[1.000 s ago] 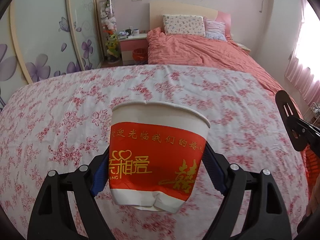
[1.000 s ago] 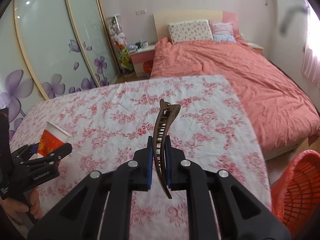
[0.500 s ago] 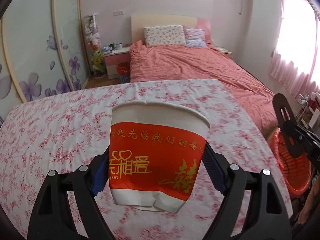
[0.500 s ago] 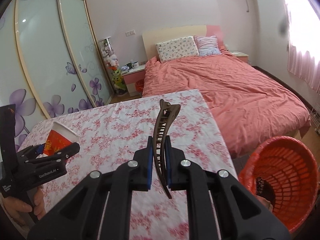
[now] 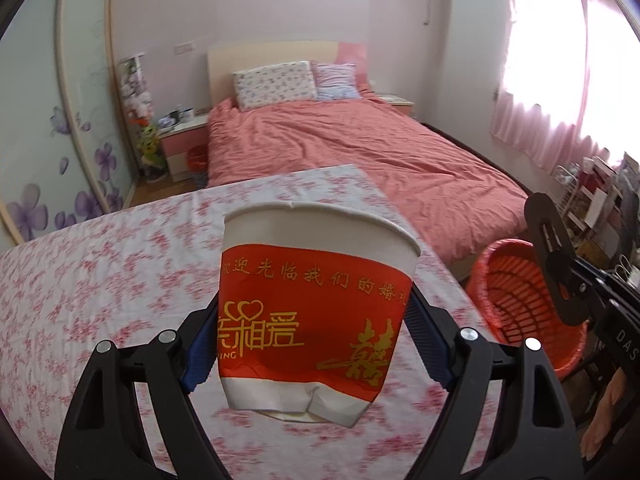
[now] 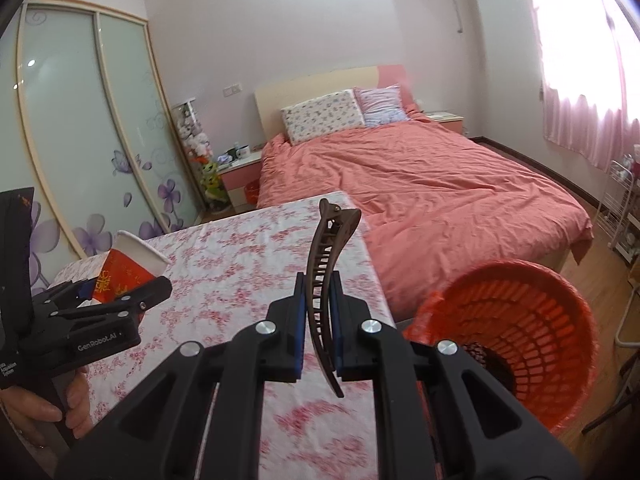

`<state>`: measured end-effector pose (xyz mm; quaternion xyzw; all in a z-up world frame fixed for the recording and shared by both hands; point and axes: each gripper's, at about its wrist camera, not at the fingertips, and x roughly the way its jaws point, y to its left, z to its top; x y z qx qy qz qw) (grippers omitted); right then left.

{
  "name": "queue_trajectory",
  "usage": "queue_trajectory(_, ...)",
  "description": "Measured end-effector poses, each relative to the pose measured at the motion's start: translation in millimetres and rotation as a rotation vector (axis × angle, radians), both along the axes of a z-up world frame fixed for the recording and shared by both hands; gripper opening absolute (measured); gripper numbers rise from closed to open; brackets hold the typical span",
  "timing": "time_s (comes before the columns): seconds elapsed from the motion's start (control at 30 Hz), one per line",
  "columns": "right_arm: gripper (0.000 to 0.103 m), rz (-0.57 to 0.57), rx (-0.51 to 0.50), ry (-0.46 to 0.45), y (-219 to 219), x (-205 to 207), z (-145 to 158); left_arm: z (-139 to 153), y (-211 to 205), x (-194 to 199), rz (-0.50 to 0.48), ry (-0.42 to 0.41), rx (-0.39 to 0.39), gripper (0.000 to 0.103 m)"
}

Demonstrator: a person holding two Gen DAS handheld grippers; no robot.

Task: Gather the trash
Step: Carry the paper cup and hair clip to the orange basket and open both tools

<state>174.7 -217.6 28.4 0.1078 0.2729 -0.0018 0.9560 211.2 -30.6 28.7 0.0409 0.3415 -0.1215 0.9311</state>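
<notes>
A red and white paper cup (image 5: 312, 312) with gold lettering sits upright between the blue pads of my left gripper (image 5: 314, 344), which is shut on it above the floral table. The cup's base is dented. From the right wrist view the same cup (image 6: 128, 268) shows at the left in the left gripper (image 6: 108, 304). My right gripper (image 6: 318, 332) is shut on a brown hair clip (image 6: 326, 276) that stands up between its fingers. An orange trash basket (image 6: 532, 332) stands on the floor to the right, also seen as the basket (image 5: 516, 292) in the left wrist view.
A table with a pink floral cloth (image 6: 240, 272) lies under both grippers. Beyond it is a bed with a salmon cover (image 6: 420, 184), and a white wire rack (image 6: 624, 208) stands at the far right. Something dark lies at the basket's bottom. A hand (image 6: 44, 408) holds the left gripper.
Both grippers have swung to the right and risen, each keeping its hold. The orange basket has come into fuller view and closer at the right of both views.
</notes>
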Motion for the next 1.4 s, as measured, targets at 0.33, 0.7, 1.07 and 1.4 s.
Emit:
queue_trajectory(0.33,0.012,-0.136,0.015,-0.016,-63,-37,-6,0,-68,-10,-0.150,-0.009,-0.018,0.082)
queue_trajectory(0.7,0.012,-0.239,0.026,-0.002,-120,-56,-20,-13,-141,-10,-0.294,0.011,-0.029,0.082)
queue_trajectory(1.07,0.012,-0.313,0.062,0.021,-165,-60,-40,-33,-196,-9,-0.401,0.052,-0.044,0.082)
queue_trajectory(1.4,0.032,-0.346,0.167,0.039,-212,-43,-59,-62,-226,7,-0.424,0.165,-0.055,0.085)
